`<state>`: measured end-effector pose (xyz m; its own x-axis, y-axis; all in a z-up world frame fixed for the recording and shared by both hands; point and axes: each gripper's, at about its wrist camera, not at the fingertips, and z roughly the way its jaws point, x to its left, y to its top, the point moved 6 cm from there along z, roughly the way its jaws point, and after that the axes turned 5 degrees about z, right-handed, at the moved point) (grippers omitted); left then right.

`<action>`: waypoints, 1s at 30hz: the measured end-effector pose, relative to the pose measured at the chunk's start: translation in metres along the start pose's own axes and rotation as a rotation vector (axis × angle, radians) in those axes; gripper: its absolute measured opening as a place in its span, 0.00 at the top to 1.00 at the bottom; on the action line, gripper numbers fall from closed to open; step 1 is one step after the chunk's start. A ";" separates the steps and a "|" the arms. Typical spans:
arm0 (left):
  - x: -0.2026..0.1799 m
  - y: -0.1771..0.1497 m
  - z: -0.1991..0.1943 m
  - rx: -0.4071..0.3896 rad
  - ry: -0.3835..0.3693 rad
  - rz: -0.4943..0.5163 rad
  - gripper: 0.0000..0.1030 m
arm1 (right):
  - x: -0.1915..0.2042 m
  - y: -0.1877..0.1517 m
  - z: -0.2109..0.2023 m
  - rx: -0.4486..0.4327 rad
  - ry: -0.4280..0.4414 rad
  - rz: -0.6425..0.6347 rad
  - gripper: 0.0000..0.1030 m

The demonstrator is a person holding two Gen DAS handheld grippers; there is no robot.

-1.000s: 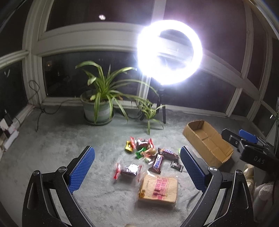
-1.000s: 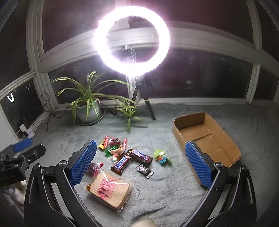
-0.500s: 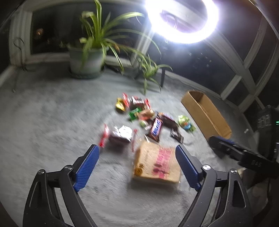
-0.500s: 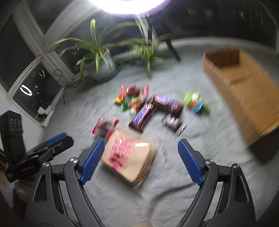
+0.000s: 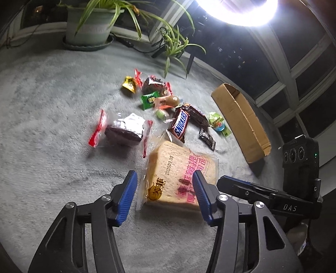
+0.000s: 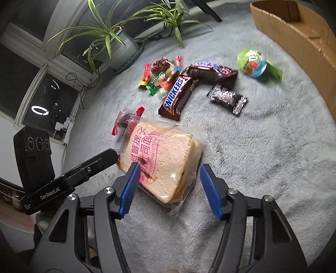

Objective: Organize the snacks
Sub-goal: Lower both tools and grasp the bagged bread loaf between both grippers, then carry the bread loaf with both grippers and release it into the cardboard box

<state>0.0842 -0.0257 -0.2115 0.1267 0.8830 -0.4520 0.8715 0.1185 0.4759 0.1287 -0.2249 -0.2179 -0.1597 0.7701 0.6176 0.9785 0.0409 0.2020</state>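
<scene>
A bagged loaf of sliced bread (image 5: 180,168) (image 6: 166,159) lies on the grey carpet, nearest to both grippers. My left gripper (image 5: 163,178) hovers over its near corner with jaws closing; the pads are not pressing on it. My right gripper (image 6: 170,170) straddles the loaf's other near corner, also closing, with its right pad clear of the bag. Behind the loaf lie a Snickers bar (image 5: 180,124) (image 6: 178,94), a red-ended cake pack (image 5: 124,130), a small dark wrapper (image 6: 226,98), a green round candy (image 6: 254,63) and a pile of small sweets (image 5: 153,92).
An open cardboard box (image 5: 239,117) (image 6: 294,31) lies to the right of the snacks. A potted plant (image 5: 88,23) and a smaller plant (image 5: 174,48) stand by the windows under a ring light (image 5: 241,10). Cables and a power strip (image 6: 63,126) lie at the far left.
Both grippers have dropped toward the carpet and tipped downward. Their jaws have narrowed from wide open. The bread bag now fills the space between the fingers.
</scene>
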 end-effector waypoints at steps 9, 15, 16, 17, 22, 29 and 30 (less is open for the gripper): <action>0.003 -0.005 0.018 0.051 -0.022 -0.005 0.55 | -0.002 0.000 0.014 0.041 0.024 0.010 0.46; -0.001 -0.007 0.020 0.063 -0.007 0.048 0.56 | -0.003 0.001 0.012 0.042 0.019 -0.010 0.52; -0.005 -0.007 0.021 0.064 0.013 0.075 0.56 | -0.003 0.001 0.012 0.040 0.013 -0.018 0.52; -0.007 -0.007 0.021 0.065 0.026 0.090 0.56 | -0.002 0.001 0.011 0.037 0.007 -0.024 0.52; -0.016 -0.005 0.018 0.055 0.042 0.109 0.56 | -0.003 0.002 -0.004 0.008 0.013 -0.032 0.52; -0.050 0.013 0.012 0.007 0.048 0.185 0.56 | -0.003 0.019 -0.043 -0.080 0.005 -0.049 0.52; -0.056 0.017 0.012 -0.001 0.044 0.192 0.56 | -0.003 0.021 -0.049 -0.093 0.004 -0.052 0.52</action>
<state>0.0971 -0.0784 -0.1873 0.2699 0.9083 -0.3195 0.8330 -0.0538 0.5507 0.1435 -0.2576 -0.1787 -0.2108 0.7660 0.6073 0.9526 0.0216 0.3034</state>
